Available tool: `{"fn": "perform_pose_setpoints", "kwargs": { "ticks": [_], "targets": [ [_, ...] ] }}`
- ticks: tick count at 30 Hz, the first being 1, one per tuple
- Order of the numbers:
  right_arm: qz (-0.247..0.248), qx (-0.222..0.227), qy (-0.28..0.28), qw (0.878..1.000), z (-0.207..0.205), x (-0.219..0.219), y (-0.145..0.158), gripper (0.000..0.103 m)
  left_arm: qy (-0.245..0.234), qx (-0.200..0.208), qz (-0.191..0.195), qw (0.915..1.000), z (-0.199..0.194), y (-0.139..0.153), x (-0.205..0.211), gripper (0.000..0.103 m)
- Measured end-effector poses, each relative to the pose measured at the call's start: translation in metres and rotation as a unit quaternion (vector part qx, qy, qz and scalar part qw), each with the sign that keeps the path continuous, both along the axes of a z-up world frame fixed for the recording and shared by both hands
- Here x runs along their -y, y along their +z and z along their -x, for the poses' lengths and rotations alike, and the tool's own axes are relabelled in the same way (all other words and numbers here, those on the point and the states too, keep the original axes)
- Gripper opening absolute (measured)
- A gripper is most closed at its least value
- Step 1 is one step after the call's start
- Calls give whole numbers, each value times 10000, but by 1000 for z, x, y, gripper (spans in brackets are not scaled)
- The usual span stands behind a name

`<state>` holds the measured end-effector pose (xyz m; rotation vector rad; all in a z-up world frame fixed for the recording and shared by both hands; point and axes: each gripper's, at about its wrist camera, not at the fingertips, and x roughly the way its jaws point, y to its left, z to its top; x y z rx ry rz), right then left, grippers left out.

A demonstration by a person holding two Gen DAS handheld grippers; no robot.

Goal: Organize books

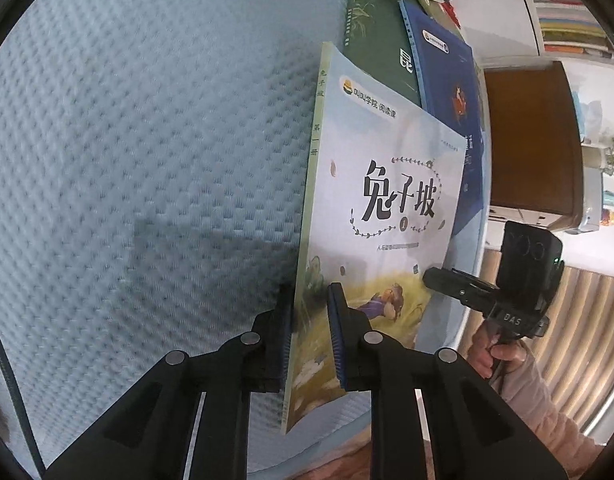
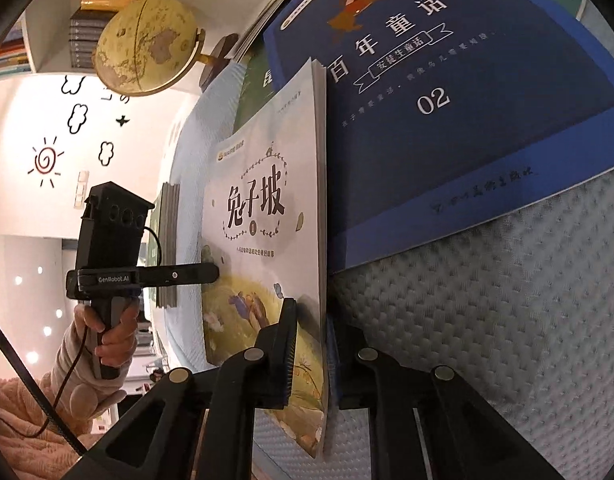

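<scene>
The left hand-held gripper (image 1: 311,336) fills the bottom centre of its own view, its two black jaws pinching the spine-side lower edge of a pale picture book (image 1: 383,208) with a rabbit-hill cover, one jaw behind the book and one on the cover. In the right wrist view the right hand-held gripper (image 2: 311,344) sits at bottom centre, jaws pressed onto the opposite, page-edge side of the same book (image 2: 263,216). The book stands tilted up on edge between the two. Just behind it, toward the upper right of both views, a dark blue fairy-tale book (image 2: 447,120) lies on the light blue textured mat (image 1: 147,160) covering the counter, overlapping a green book (image 1: 371,40) further up. A person's hand (image 2: 111,332) in a pale fuzzy sleeve grips the handle at lower left of the right wrist view. A yellowish globe (image 2: 147,46) stands at upper left.
</scene>
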<state>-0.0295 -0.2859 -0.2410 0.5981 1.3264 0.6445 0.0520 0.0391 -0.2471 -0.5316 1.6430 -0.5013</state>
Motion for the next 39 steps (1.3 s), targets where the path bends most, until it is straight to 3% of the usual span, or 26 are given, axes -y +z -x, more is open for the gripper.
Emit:
{"fn": "perform_pose_setpoints", "kwargs": {
  "ticks": [7,12,18,39],
  "targets": [
    [-155,-165,-310,9993,3,6,-4,12,-11,235,-211,9995,5,7,4,19],
    [188,235,-468,9984,12,-4,8,14,83,271,-270,9992,7,9,5,19],
    [12,300,-635,9975,21,-9,28,8,-191,656,-594,9959,21,28,17,16],
    [136,1089,-405,9931,24,-60,97,8,113,1120,-343,9931,34,86,-28,16]
  ]
}}
